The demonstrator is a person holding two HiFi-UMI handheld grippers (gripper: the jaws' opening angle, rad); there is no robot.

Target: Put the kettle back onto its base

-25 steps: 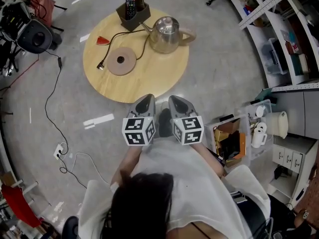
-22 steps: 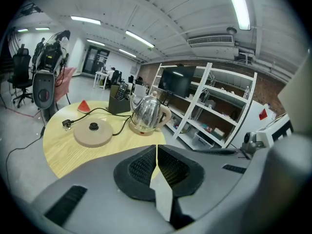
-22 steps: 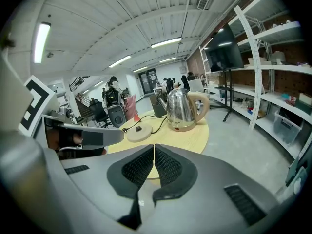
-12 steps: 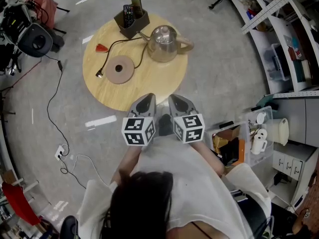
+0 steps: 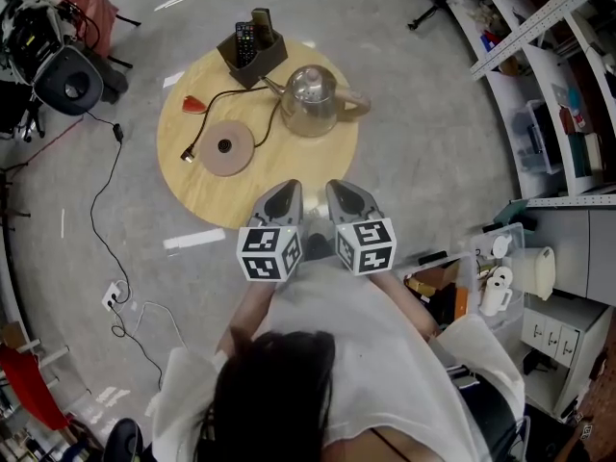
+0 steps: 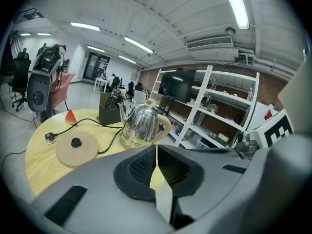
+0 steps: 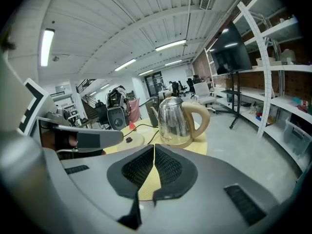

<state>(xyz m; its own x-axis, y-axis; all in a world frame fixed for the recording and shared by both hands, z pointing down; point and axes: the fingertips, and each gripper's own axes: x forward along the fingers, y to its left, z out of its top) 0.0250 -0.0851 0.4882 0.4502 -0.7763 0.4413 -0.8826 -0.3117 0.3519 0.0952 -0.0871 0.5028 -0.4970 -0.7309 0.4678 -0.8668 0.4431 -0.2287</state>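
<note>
The kettle (image 5: 310,99) looks like polished steel with a beige loop handle. I judge it rigid and too round and slick for two narrow pads to hold by the body. It may be weighty if there is water inside, which no view shows. The handle, which points toward the right edge of the round wooden table (image 5: 265,200), looks the safest place to take hold, near its top so the pot hangs level. The kettle stands on the far right part of the table. It is clearly apart from its round base (image 5: 224,147), which lies toward the left edge with its cord curling off to a plug. A holder with remote controls (image 5: 252,46) sits at the far edge. The left gripper (image 5: 281,192) and right gripper (image 5: 347,192) are held side by side at the near edge. Each has its jaws pressed together on nothing. The kettle is well ahead of both, a little left of the left gripper's jaw line and just right of the right gripper's, so neither touches it.
</note>
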